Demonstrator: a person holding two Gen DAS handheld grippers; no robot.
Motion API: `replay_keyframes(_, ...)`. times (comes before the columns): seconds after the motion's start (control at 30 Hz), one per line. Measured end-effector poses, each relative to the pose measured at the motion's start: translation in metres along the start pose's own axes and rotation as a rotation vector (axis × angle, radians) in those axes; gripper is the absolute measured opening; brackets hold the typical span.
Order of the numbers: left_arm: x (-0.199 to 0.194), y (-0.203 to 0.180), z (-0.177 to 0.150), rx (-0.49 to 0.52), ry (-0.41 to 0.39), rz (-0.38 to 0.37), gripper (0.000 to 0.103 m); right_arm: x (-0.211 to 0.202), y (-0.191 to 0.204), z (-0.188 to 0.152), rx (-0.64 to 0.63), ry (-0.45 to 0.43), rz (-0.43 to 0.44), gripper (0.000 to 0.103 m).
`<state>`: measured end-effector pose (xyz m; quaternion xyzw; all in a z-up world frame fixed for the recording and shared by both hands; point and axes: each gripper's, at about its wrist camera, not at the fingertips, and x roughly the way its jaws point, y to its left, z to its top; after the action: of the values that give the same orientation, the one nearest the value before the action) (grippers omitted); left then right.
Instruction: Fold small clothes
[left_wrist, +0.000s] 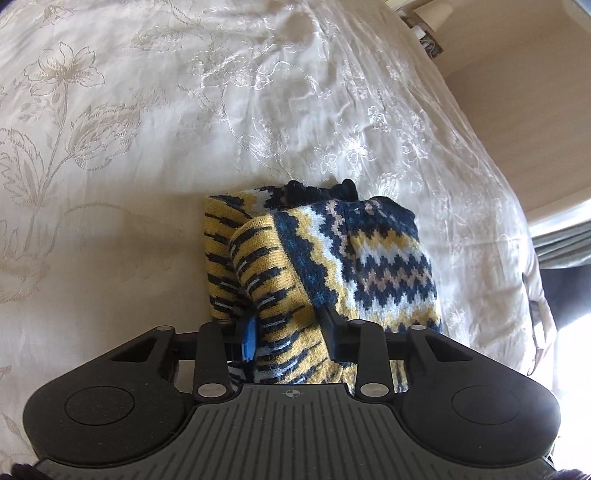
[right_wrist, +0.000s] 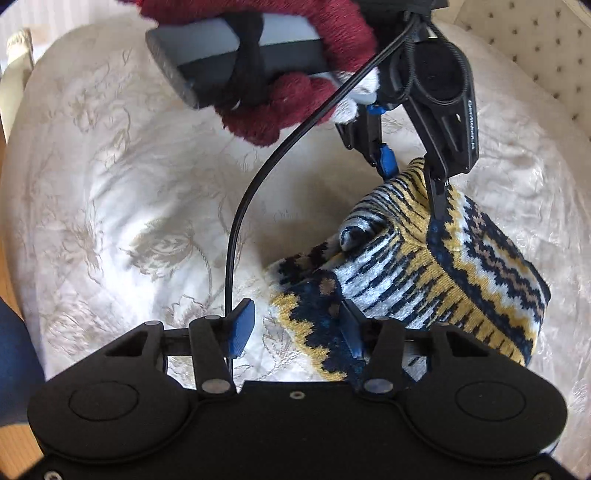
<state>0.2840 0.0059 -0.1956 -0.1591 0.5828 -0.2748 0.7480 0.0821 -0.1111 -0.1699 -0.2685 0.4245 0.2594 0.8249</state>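
A small knitted garment (left_wrist: 332, 254) in navy, yellow and white zigzag pattern lies bunched on a cream embroidered bedspread (left_wrist: 147, 129). My left gripper (left_wrist: 290, 332) is shut on a striped yellow fold of it and lifts that edge. In the right wrist view the garment (right_wrist: 424, 266) sits at centre right, with the left gripper (right_wrist: 410, 173) pinching its upper edge. My right gripper (right_wrist: 295, 328) is open, its jaws wide apart, with a navy and yellow corner of the garment lying between the fingers.
A hand in a maroon glove (right_wrist: 288, 99) holds the left gripper's handle, and a black cable (right_wrist: 236, 229) hangs from it. The bed's right edge (left_wrist: 528, 236) drops off to a beige floor. A tufted headboard (right_wrist: 546, 48) stands at upper right.
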Motion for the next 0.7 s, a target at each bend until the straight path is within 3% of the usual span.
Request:
replay_keyframes(0.1, -0.004, -0.004, 0.001, 0.040, -0.027, 0.004, 0.013, 0.006, 0.004, -0.001, -0.045, 0.023, -0.055, 0.037)
replay_keyframes(0.13, -0.006, -0.007, 0.001, 0.064, -0.035, 0.010, 0.010, 0.004, 0.001, -0.001, -0.026, 0.018, -0.053, 0.021)
replay_keyframes(0.23, -0.021, -0.020, 0.006, 0.151, -0.080, 0.020, 0.009, -0.014, -0.020, 0.006, 0.144, -0.037, -0.035, 0.019)
replay_keyframes(0.37, -0.040, -0.017, 0.014, 0.168, -0.144, 0.005, 0.009, -0.043, -0.040, 0.021, 0.301, -0.135, 0.009, 0.019)
replay_keyframes(0.5, -0.015, 0.004, 0.016, 0.130, -0.064, 0.110, 0.011, 0.003, -0.032, 0.028, 0.294, -0.026, 0.069, 0.021)
replay_keyframes(0.53, -0.010, 0.009, 0.014, 0.136, -0.045, 0.136, 0.012, 0.018, -0.030, 0.027, 0.296, 0.006, 0.090, 0.027)
replay_keyframes(0.6, -0.008, 0.015, 0.011, 0.129, -0.026, 0.137, 0.018, 0.030, -0.031, 0.025, 0.322, 0.027, 0.117, 0.031)
replay_keyframes(0.67, -0.019, 0.017, 0.008, 0.098, -0.072, 0.123, 0.034, 0.025, -0.036, 0.023, 0.358, 0.007, 0.132, 0.040)
replay_keyframes(0.7, -0.026, 0.016, 0.006, 0.097, -0.098, 0.121, 0.036, 0.021, -0.040, 0.022, 0.374, -0.011, 0.142, 0.044)
